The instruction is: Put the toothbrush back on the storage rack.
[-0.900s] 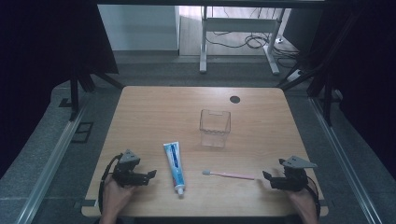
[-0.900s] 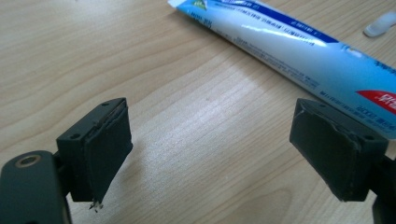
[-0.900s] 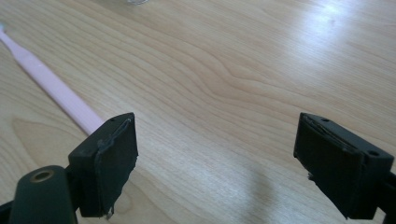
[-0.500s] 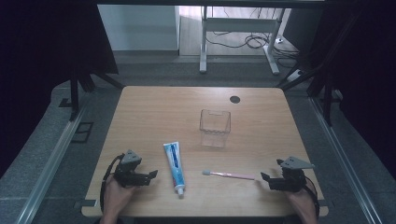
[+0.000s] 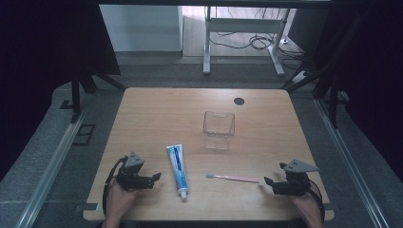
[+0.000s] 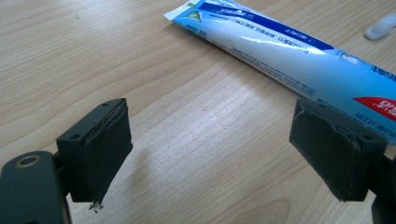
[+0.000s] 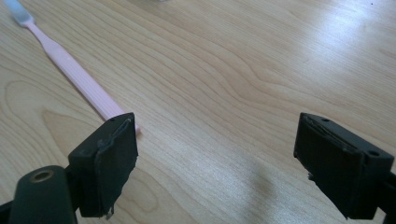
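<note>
Both grippers rest wide open near the clear cup (image 5: 219, 129); the left gripper (image 5: 153, 178) beside the toothpaste tube (image 5: 177, 169), the right gripper (image 5: 267, 182) off the pink toothbrush (image 5: 233, 178) handle; a shallow pinch risks skidding the thin brush away.

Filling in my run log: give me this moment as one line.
left tool: open, beside toothpaste | right tool: open, by toothbrush handle end | clear box: empty, upright
</note>
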The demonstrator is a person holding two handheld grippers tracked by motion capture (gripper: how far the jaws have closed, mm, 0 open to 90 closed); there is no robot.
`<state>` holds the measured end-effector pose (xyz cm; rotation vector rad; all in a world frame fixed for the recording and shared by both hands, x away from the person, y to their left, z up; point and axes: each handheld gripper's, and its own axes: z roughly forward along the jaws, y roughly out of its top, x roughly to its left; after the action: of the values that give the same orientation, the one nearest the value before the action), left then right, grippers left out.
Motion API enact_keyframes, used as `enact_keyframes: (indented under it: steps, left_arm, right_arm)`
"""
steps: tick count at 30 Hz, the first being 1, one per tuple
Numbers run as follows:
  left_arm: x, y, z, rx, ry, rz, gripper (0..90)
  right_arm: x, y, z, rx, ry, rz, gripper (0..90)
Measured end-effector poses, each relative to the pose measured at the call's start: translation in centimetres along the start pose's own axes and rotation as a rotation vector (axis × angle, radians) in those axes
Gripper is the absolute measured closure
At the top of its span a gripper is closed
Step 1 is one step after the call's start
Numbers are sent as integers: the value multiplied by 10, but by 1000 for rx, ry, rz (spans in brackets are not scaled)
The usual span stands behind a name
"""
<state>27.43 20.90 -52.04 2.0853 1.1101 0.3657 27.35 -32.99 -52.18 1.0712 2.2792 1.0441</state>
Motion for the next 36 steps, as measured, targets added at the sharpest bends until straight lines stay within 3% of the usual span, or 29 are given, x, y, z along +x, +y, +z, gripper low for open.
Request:
enact_keyframes:
  steps: [4,9,14,16,19,21,24,25,26,36]
  left_arm:
    - [1,0,0,2,-8,0,129]
    - [1,0,2,8,-8,8,129]
    - [0,0,2,13,-5,13,129]
    - [1,0,2,14,-6,12,129]
    - [1,0,1,12,-8,8,129]
    - [1,-1,1,6,-14,6,130]
    - [0,-1,1,2,-16,-3,130]
    - [0,-1,1,2,-16,-3,130]
    - [0,-1,1,1,-18,0,130]
    - [0,0,1,-2,-25,7,130]
  right_arm:
    - [0,3,-1,13,-10,10,190]
    - [0,5,-1,23,35,69,173]
    - [4,10,0,49,43,60,160]
    - [6,12,0,69,35,62,209]
    - [9,15,1,89,33,64,353]
    - [11,17,1,90,64,42,484]
    - [14,21,2,89,82,30,593]
    - [14,21,2,89,82,30,593]
    - [14,23,2,82,110,19,653]
    - [17,24,6,58,132,-25,728]
